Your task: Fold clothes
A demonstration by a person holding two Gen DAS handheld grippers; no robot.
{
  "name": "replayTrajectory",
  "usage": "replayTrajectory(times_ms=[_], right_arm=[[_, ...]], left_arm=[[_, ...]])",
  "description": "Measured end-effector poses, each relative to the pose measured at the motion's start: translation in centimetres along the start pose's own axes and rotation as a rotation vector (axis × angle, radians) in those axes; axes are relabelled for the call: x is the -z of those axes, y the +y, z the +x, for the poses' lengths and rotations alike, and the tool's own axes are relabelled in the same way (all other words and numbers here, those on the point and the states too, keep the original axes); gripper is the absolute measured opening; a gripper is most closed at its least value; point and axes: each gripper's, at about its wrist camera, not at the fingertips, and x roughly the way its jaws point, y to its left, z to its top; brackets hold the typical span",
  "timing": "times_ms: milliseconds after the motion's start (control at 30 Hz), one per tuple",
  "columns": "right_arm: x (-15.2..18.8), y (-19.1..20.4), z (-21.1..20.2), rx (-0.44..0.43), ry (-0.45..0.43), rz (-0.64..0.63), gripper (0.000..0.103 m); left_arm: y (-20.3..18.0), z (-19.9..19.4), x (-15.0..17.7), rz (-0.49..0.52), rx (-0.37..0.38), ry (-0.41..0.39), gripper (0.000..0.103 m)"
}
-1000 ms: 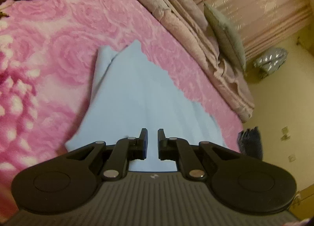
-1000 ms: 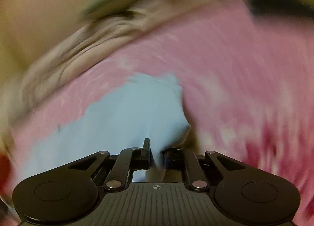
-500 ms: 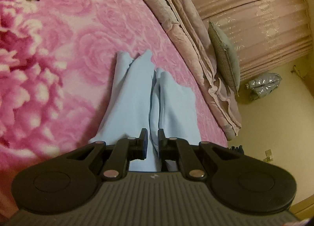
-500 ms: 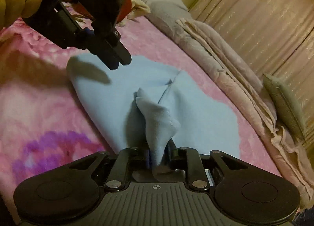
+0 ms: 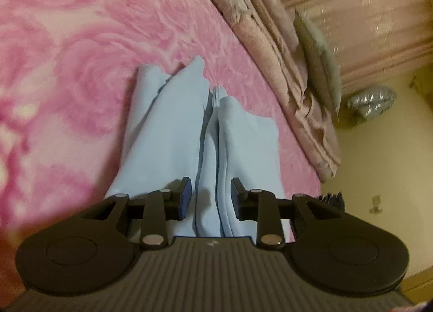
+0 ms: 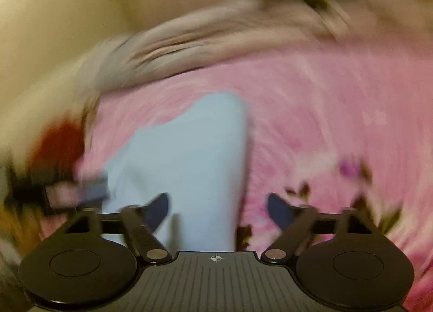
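Both tools now spread, left tool (image 5: pixel 211 198) and right tool (image 6: pixel 217 209) released light-blue garment (image 5: pixel 173 133), seemingly folded, pink blanket (image 5: pixel 67 54)

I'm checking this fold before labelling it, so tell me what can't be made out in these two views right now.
- Right wrist view: motion blur smears everything; the light blue garment shows only as a shape, its folds unreadable.
- Right wrist view: the dark object at the left edge is too blurred to identify.
- Left wrist view: the garment's near edge is hidden behind the left gripper.
- What type of clothing it is cannot be told.
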Motion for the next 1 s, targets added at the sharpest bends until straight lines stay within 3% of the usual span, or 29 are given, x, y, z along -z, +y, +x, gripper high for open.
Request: replayTrajectory(times_ms=[67, 133, 300, 367, 467, 600, 733, 1000], right_arm=[[-1.4, -3.5, 2.0, -0.034, 0.067, 0.281, 0.045], [-2.2, -5.7, 3.9, -0.096, 0.117, 0.473, 0.045], [-3.2, -6.4, 6.4, -0.141, 0.174, 0.585, 0.045], [-3.2, -6.7, 6.8, -0.15, 0.178, 0.598, 0.045], [-2.9, -6.5, 7.0, -0.149, 0.178, 0.566, 0.045], [-3.1, -4.1, 7.3, -0.155, 0.191, 0.463, 0.045], [-3.3, -0.8, 7.7, -0.136, 0.197, 0.315, 0.045], [-2.0, 4.9, 7.6, -0.034, 0.171, -0.019, 0.045]], left_arm=[[0.2, 1.3, -0.5, -0.017, 0.034, 0.038, 0.028], [0.4, 2.5, -0.7, -0.04, 0.056, 0.064, 0.029], [1.0, 3.9, -0.7, -0.086, 0.108, 0.079, 0.027], [0.8, 3.9, -0.8, -0.074, 0.112, 0.078, 0.01], [-0.2, 3.6, -0.9, -0.015, 0.097, 0.071, 0.007], [-3.1, 0.4, -1.9, 0.125, 0.073, -0.015, 0.007], [-5.0, -2.7, -2.8, 0.241, -0.011, -0.067, 0.007], [0.2, -3.0, -2.6, 0.183, -0.081, -0.081, 0.007]])
